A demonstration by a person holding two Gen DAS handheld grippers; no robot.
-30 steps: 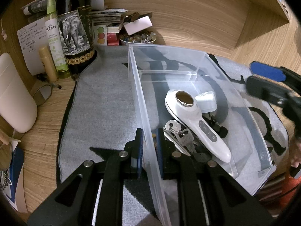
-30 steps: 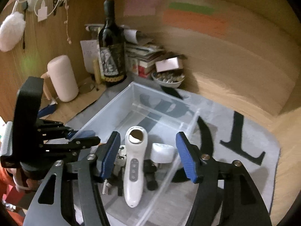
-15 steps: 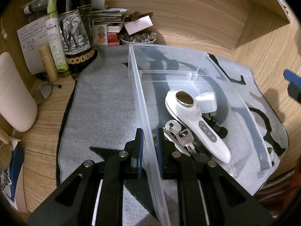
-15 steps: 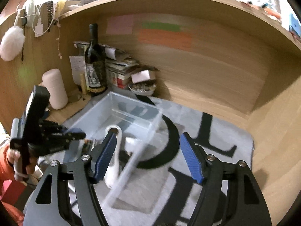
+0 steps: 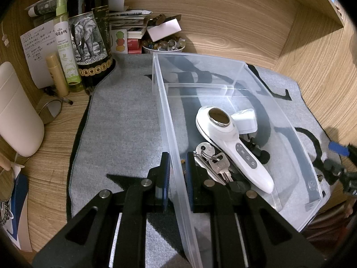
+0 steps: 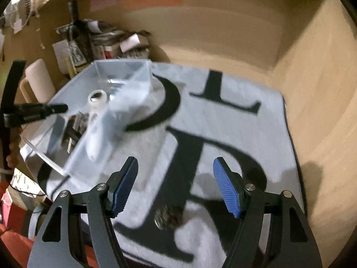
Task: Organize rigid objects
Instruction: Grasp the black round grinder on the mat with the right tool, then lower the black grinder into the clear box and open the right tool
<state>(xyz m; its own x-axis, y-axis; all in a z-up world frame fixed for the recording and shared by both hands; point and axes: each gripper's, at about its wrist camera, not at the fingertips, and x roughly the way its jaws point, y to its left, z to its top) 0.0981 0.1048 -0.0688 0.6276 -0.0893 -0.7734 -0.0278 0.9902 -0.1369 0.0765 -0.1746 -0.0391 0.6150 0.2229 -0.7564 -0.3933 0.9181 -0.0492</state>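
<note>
The right gripper (image 6: 175,184) hangs wide open and holds nothing, above some small round metal pieces (image 6: 166,217), perhaps coins, lying on the grey felt mat with black letters (image 6: 223,129). I judge the step is to collect them next, which needs a low, careful pinch. The left gripper (image 5: 176,174) is clamped on the near wall of the clear plastic bin (image 5: 241,71). Inside lie a bunch of metal keys (image 5: 212,158) and a white handheld device with a round metal head (image 5: 232,140).

One clear bin (image 5: 223,71), one white handheld device (image 5: 232,143), one key bunch (image 5: 214,160), perhaps two coins (image 6: 166,220).
</note>
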